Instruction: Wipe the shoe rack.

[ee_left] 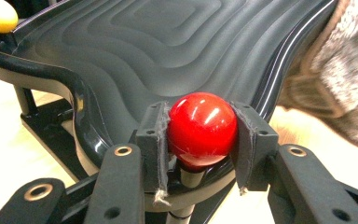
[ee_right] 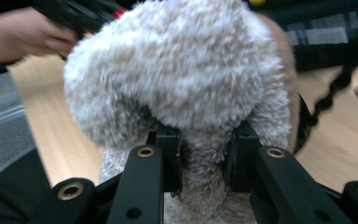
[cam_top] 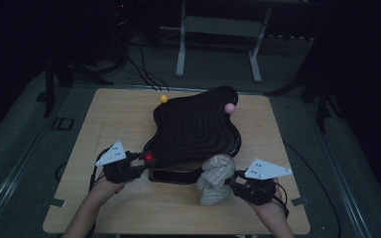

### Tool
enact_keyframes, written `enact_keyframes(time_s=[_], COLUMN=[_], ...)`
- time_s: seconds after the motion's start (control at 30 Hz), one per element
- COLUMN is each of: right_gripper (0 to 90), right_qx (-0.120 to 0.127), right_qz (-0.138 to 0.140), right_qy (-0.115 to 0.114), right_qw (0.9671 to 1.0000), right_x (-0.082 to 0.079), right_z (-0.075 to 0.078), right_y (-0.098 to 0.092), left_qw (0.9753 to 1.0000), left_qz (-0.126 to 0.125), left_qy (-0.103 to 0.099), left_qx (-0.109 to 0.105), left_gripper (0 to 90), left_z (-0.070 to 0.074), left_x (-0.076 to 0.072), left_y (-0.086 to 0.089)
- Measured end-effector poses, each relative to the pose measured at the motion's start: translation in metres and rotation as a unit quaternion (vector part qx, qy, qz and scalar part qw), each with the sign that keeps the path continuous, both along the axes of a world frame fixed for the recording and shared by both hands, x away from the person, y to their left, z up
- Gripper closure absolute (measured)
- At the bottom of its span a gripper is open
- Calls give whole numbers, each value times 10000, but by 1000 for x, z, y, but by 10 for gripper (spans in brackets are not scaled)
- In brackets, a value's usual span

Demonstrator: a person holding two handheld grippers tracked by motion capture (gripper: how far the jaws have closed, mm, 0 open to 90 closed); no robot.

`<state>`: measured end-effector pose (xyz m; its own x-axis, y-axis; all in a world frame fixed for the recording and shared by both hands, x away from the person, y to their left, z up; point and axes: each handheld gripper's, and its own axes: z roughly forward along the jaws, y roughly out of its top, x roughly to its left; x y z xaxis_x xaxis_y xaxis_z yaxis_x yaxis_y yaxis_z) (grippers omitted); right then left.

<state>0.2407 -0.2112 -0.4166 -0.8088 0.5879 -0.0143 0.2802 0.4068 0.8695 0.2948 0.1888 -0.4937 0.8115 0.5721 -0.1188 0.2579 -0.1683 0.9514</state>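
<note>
The red ball (ee_left: 202,128) sits on a short post at the near left corner of a black wavy tray (cam_top: 193,130), and my left gripper (ee_left: 200,140) is clamped on it, 1 padded jaw pressed against each side. From above, the red ball (cam_top: 149,156) shows just past the tip of my left gripper (cam_top: 140,163), at the tray's near edge. The tray stands raised on a dark base in the middle of a light wooden surface (cam_top: 129,203), and its face is ridged in rippling rings. A yellow ball (cam_top: 163,98) tops the tray's far left corner and a pink ball (cam_top: 230,107) its far right corner.

My right gripper (ee_right: 203,158) is closed on a fluffy beige plush toy (ee_right: 182,74), the 2 jaws sunk into its fur low down. In the high view the plush toy (cam_top: 214,179) stands at the tray's near right corner, touching its rim, with my right gripper (cam_top: 234,182) just beside it on the right. Both of my hands enter from the near edge of the surface.
</note>
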Motion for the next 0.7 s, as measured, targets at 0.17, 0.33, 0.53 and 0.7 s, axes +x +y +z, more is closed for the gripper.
enact_keyframes(time_s=[0.17,0.33,0.53,0.7], right_gripper=[718,718,718,719], right_qx=[61,-94,39,69], right_qz=[-82,-254,-56,-131], right_qy=[-196,-27,-231,-264], right_qw=[9998,9996,9997,9995], right_x=[-3,5,-4,-1], right_z=[9,-7,10,8], right_y=[4,6,10,13], left_qw=[10000,10000,10000,10000], left_qz=[-14,-39,-51,-55], left_qy=[4,-9,1,-3], left_qx=[-3,-1,2,2], left_gripper=[599,599,599,599], left_z=[0,0,0,0], left_x=[0,1,1,1], left_y=[0,-1,0,0])
